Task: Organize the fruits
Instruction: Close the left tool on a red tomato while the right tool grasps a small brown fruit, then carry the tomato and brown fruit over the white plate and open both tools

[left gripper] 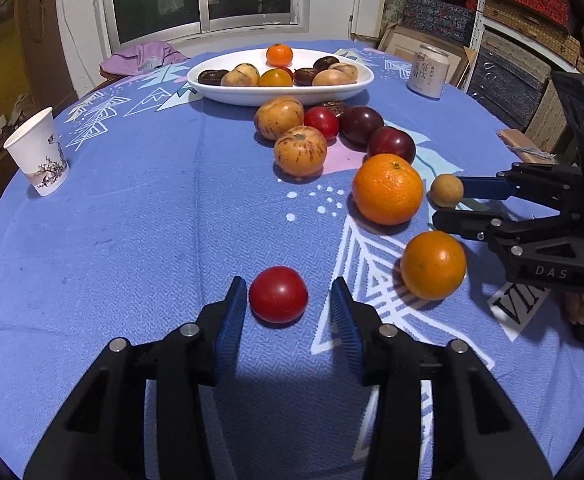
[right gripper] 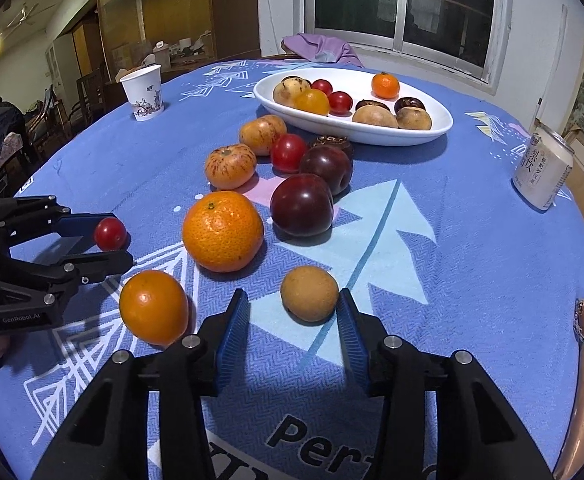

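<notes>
Over on the left side, the left gripper (left gripper: 287, 300) hangs low over the blue tablecloth (left gripper: 131, 220) with the small red tomato (left gripper: 278, 294) sitting right between its blue pads; the left pad looks to be just touching the skin, while there is a clear sliver of cloth showing before the right pad, so nothing is gripped yet and the tomato rests on the table. To do this well, I'd say centre the jaws so both pads meet the tomato at its widest line together, close gently because the skin is soft, and lift straight up so it doesn't nudge the orange (left gripper: 433, 265) just beside it. Moving right, the right gripper (right gripper: 294, 308) straddles the small tan fruit (right gripper: 309, 294) the same way: the right pad sits against it or nearly so, the left pad stands off with a gap, so it too lies loose on the cloth. Both fruits are near-round, so there is no real long axis to line up with, and I can't make out a stem on either to say which way it points. Beyond them the big orange (right gripper: 223, 230), dark plums (right gripper: 301, 205) and striped fruits wait, and the white oval dish (right gripper: 432, 132), its long axis running across the table, looks like the destination.
</notes>
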